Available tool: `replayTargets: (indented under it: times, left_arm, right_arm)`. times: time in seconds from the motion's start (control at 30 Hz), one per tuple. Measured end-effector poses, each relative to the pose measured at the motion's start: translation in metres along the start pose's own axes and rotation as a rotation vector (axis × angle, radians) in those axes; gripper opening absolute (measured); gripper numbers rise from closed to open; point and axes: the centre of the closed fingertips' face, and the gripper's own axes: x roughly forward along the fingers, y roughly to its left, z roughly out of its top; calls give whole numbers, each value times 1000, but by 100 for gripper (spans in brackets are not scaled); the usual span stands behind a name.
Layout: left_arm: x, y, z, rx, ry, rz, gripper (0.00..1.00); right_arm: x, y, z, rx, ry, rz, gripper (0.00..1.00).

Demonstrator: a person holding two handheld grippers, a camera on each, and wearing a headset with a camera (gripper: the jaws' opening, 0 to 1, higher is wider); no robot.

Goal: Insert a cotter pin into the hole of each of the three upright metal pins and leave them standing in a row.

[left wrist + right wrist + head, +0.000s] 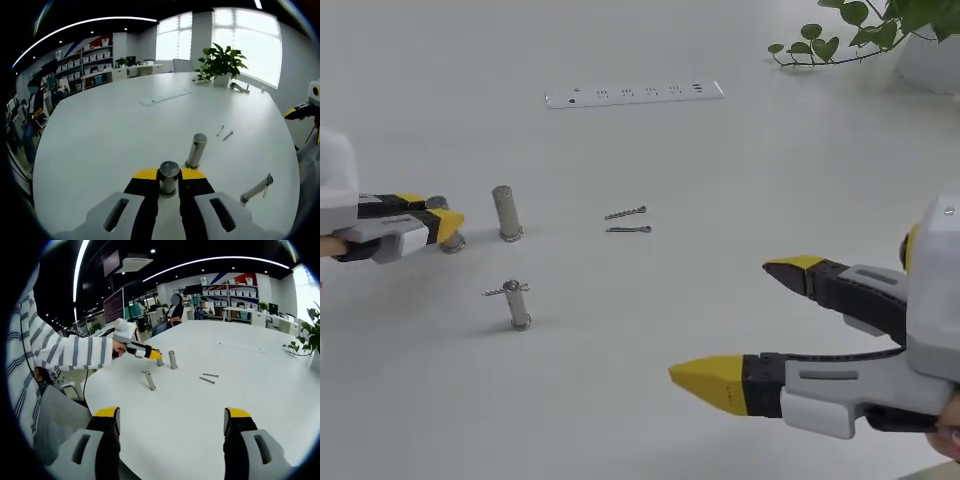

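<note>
While a metal pin (169,170) is clamped by the left gripper (169,179), a cotter pin (625,213) near it should be pinched endwise by the released right gripper (720,320).

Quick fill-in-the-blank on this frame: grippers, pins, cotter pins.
1. The left gripper is shut on a metal pin; the right gripper is ___.
2. ___ loose cotter pins lie on the table.
3. The front pin already has a ___ through its hole.
Missing: open; two; cotter pin.
</note>
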Motion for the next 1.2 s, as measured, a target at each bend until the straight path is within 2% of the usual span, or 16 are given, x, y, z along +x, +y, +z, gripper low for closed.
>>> replayTargets:
  times: [0.1,0.2,0.27,0.33,0.5,0.57,0.6,0.7,0.73,0.77,0.97,1.07,1.2]
  left_arm:
    - [0,1,-1,1,-2,11,10]
    - [-2,4,-2,28,12,24,9]
    - [-6,5,-4,14,28,41,9]
    - [-10,4,-3,10,26,31,9]
    - [-30,0,7,73,14,44,9]
    - [-37,-2,12,41,-9,45,9]
    - [-42,-5,15,20,-22,42,9]
    - [-54,-14,22,21,-45,28,9]
    - [-58,-18,27,-24,-75,15,9]
    - [-62,-20,30,-30,-89,11,9]
    - [-86,-33,47,-23,-142,9,9]
    - [-96,-48,53,-24,-160,7,9]
    - [-104,-64,57,13,-171,-3,9]
  right_arm:
    - [-1,0,0,-4,-1,0,83]
    - [0,1,1,-4,-3,1,83]
    - [1,3,0,-6,-3,5,83]
    - [1,4,0,-8,-3,8,83]
    - [2,5,3,-7,-15,11,83]
    - [1,5,5,-7,-22,13,83]
    - [1,5,5,-8,-25,13,83]
    - [1,3,6,-12,-30,14,83]
    - [1,3,6,-12,-32,15,83]
    - [1,3,7,-12,-34,16,83]
    - [-1,5,10,-21,-49,24,83]
    - [-3,6,11,-23,-57,27,83]
    - [-5,5,14,-25,-65,24,83]
